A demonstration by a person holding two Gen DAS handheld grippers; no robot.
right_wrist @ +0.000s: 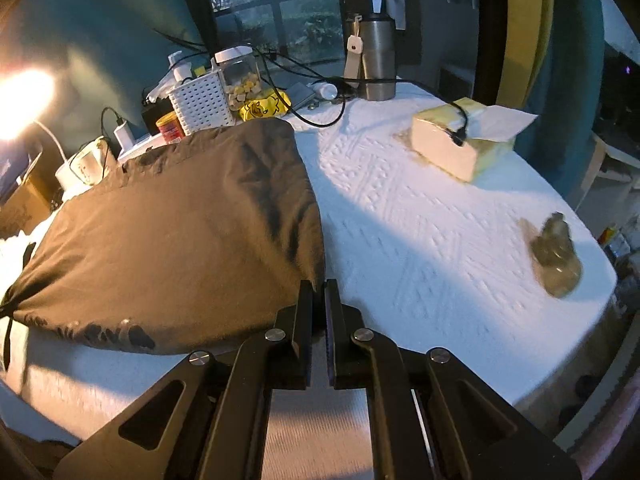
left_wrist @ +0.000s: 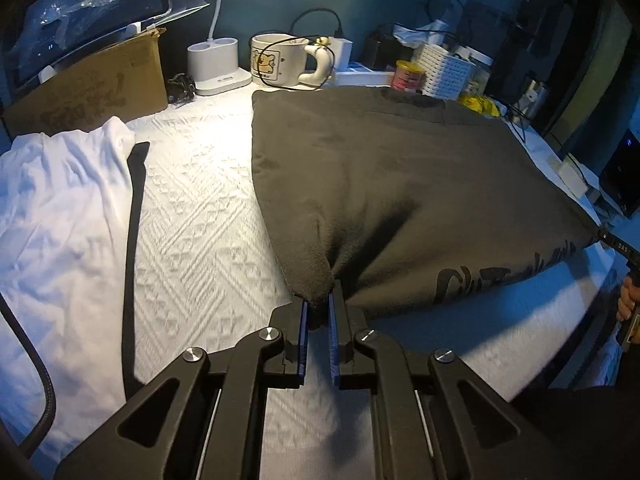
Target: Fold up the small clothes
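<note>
Dim bluish room; lamp glare (right_wrist: 24,100) at left, fisheye corners dark, right edge motion-blurred.

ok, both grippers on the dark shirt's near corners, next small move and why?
Probably carry both corners forward toward the far edge. The left gripper and right gripper each pinch a near corner of the dark shirt, lifted off the white tablecloth.

Right tongs (right_wrist: 319,292), fingers nearly closed, pinch the near right corner of a dark brown garment (right_wrist: 180,232) lifted off a white textured surface (right_wrist: 420,240). At two o'clock sits a tissue box (right_wrist: 460,144); at twelve, a steel tumbler (right_wrist: 376,60).
</note>
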